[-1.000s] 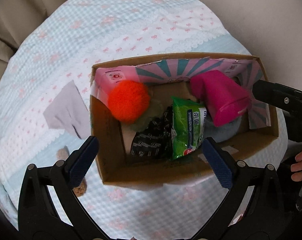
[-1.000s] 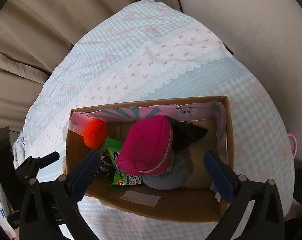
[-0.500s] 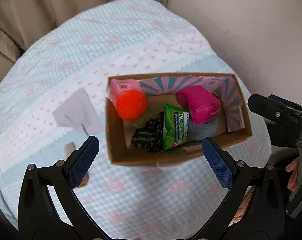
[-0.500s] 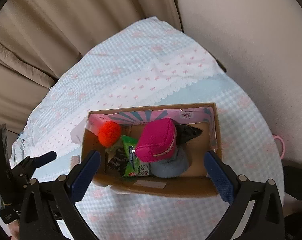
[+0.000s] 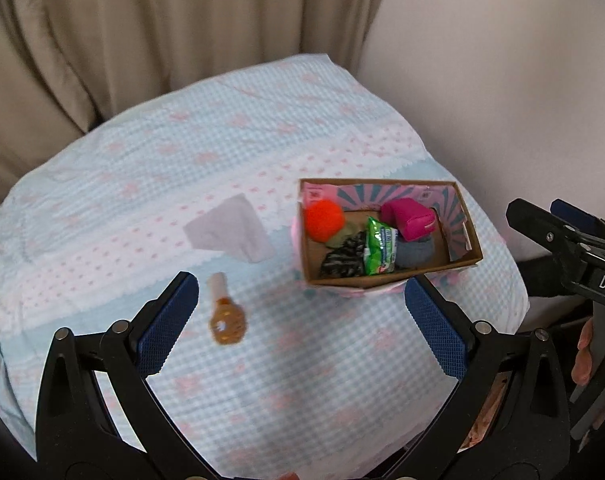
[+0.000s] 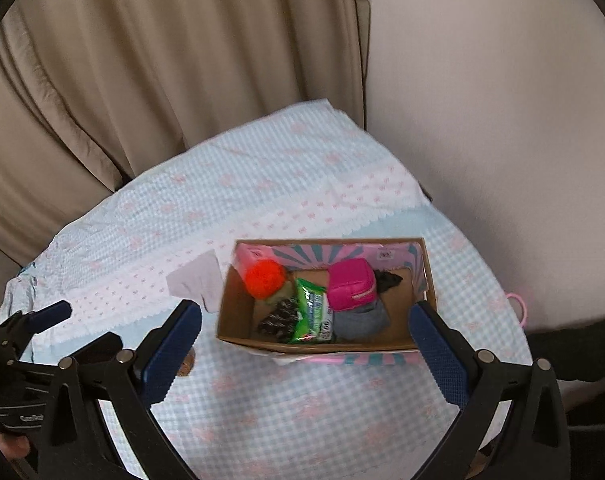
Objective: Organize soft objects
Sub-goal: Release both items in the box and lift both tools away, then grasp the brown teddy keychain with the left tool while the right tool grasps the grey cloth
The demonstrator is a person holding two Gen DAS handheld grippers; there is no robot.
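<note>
Inside one cardboard box (image 5: 390, 282), one orange pompom (image 5: 325, 219), one pink pouch (image 5: 409, 219); both grippers' jaws apart, empty.

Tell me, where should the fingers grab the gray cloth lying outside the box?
Probably at the gray cloth's near corner, the pointed one by the cardboard box. It lies flat on the checked bedspread, so come from above and pinch that corner up with the open left gripper.
</note>
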